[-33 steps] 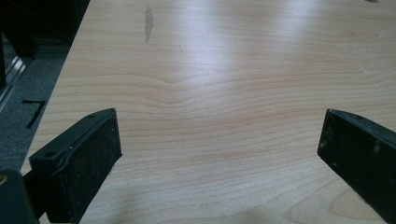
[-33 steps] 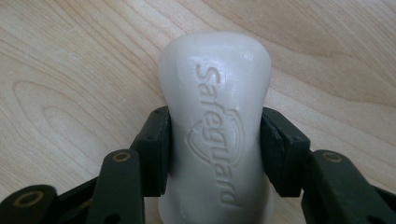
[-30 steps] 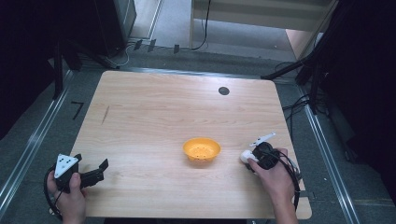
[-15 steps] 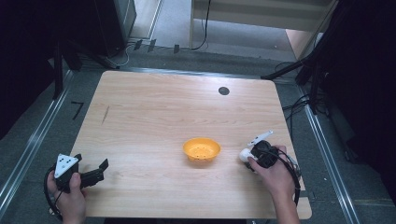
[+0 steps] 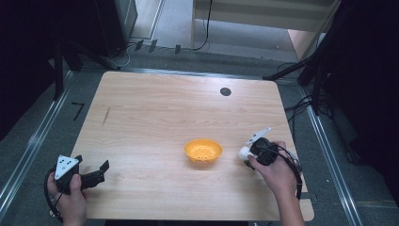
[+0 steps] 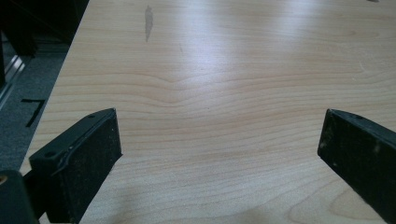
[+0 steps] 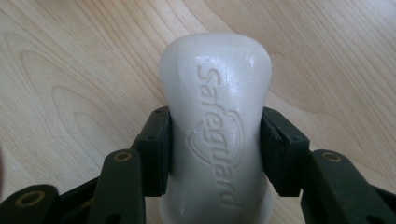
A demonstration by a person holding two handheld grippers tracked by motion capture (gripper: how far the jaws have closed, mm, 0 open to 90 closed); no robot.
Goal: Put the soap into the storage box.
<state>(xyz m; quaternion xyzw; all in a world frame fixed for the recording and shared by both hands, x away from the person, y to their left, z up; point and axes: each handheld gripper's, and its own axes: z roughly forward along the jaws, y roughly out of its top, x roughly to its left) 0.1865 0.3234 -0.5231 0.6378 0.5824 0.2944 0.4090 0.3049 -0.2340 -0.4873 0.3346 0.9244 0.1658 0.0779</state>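
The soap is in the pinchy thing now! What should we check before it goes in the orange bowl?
1. Soap gripped on both sides by the right gripper: ok, both fingers press its waist.
2. Soap sits straight between the fingers: ok, it is centred.
3. Orange bowl is upright with nothing in it: ok, only small holes in its bottom.
4. Path from soap to bowl: ok, bare table lies between them.
5. Left gripper out of the way: ok, open at the table's near left edge.
6. Soap lifted off the table: cannot tell.
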